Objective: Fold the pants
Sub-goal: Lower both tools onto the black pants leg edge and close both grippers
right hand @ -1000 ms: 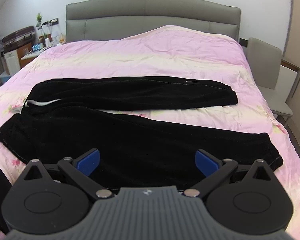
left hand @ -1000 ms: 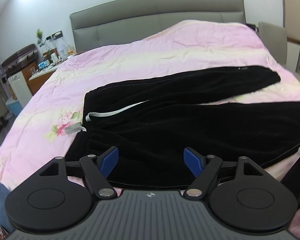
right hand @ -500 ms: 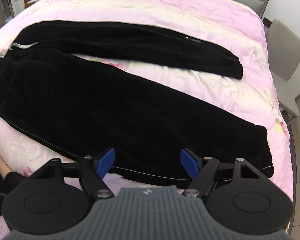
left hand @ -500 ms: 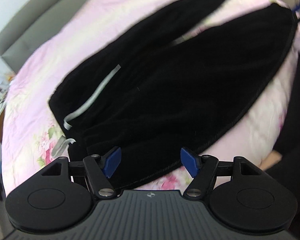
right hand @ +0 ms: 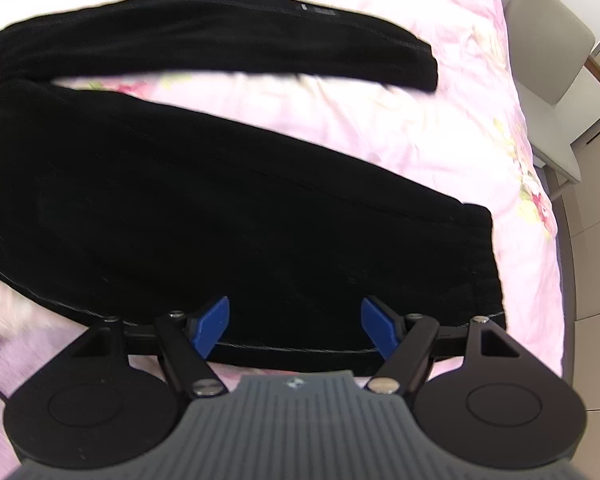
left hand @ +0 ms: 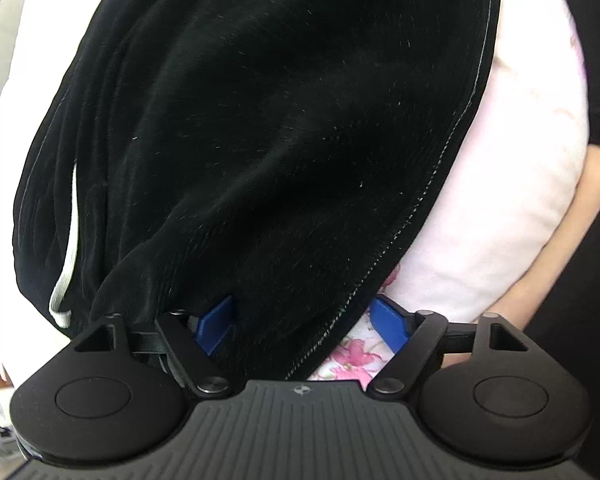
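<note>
- On the bed (right hand: 440, 128) lie the pants (right hand: 220, 220), legs apart.
- Left gripper (left hand: 304, 326) is opening over the waist seam, holding nothing.
- Right gripper (right hand: 296, 326), part-open (empty), straddles the hem edge.
- Pinch both layers squarely before lifting.

- I am working in a home bedroom, as the furnishings show.
- Bed (right hand: 440, 92): covered by a pink floral quilt (right hand: 340, 128) that fills most of the right wrist view; the same quilt (left hand: 512, 184) shows in the left wrist view.
- Black pants (right hand: 220, 220): spread flat on the quilt, household laundry.
- Grey upholstered chair (right hand: 552, 56): just beside the bed, at upper right.
- Pale tiled floor (right hand: 592, 280): alongside the bed's edge.
</note>
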The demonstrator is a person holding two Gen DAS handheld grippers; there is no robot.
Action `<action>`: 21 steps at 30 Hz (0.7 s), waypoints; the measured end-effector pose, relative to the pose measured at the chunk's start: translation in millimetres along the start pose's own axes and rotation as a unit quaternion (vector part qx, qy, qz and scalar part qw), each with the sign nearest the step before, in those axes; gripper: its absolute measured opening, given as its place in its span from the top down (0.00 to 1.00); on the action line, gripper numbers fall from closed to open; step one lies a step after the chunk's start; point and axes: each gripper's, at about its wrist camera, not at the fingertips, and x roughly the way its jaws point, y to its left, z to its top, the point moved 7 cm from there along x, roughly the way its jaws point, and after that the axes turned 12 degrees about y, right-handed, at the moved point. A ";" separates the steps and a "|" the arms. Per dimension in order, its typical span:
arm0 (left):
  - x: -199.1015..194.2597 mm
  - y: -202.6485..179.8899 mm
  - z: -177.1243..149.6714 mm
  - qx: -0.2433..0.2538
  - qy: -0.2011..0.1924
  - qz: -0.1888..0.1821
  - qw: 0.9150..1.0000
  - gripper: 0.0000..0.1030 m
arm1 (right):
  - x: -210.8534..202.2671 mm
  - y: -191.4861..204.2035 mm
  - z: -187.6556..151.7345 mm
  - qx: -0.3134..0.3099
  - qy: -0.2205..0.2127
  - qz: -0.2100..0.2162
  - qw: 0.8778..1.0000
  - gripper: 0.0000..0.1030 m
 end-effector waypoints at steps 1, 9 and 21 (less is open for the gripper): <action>3.1 -1.1 1.2 0.001 0.004 0.001 1.000 0.08 | 4.9 -6.8 1.5 -0.006 0.007 -0.004 1.000 0.32; 1.3 -0.3 3.1 -0.035 0.018 0.004 0.999 0.24 | 34.5 -28.4 -13.5 -0.148 0.069 -0.015 0.987 0.31; -46.5 18.5 -17.5 -0.194 -0.032 0.024 0.980 0.64 | 66.1 -3.8 -39.2 -0.250 0.042 -0.014 0.967 0.42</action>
